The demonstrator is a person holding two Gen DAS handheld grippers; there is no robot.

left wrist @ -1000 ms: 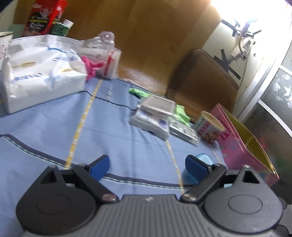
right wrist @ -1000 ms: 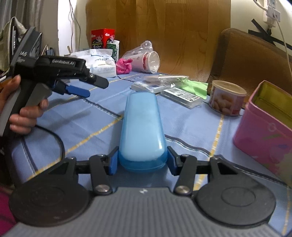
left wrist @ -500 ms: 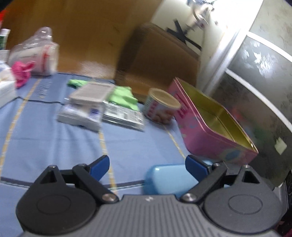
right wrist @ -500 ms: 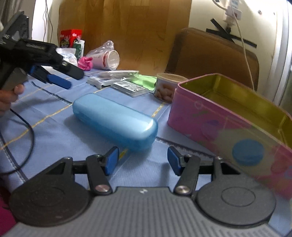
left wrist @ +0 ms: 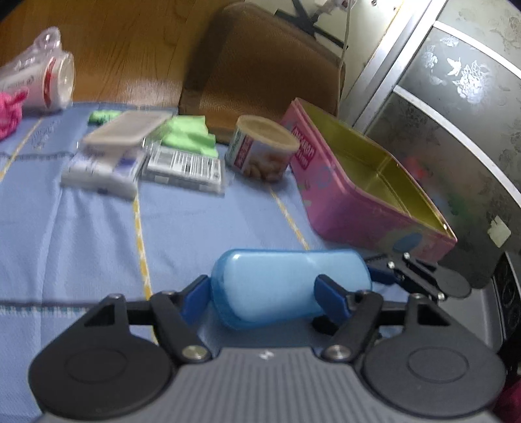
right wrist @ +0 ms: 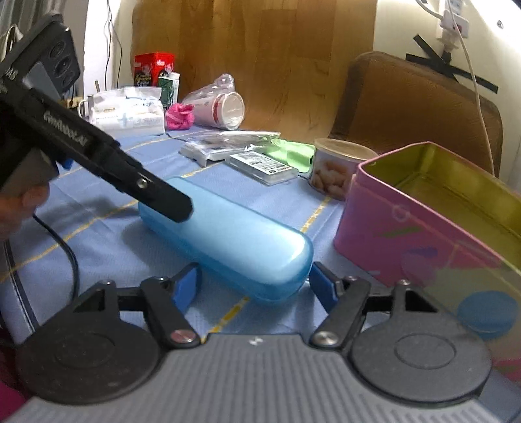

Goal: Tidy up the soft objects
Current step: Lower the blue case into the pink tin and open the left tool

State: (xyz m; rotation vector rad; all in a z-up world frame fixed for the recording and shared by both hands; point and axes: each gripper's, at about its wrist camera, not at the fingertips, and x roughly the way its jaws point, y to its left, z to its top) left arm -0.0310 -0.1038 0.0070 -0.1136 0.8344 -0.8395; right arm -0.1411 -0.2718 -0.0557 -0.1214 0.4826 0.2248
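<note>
where legible, "genrobot.ai" (left gripper (right wrist: 182,208))

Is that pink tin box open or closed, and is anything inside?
Open: the pink tin has no lid on, and its gold interior shows bare as far as visible; the near corner is hidden.

**Light and picture quality, both of my wrist views**

Light: soft daylight, moderately bright; strongest at the upper right of my right view, where the wall (right wrist: 407,29) washes out white.
Glare: a pale sheen on the blue case (right wrist: 228,227).
Blur: my left view smears, worst at the tablecloth's (left wrist: 81,227) far edge.
Distortion: fisheye bending at all edges.
</note>
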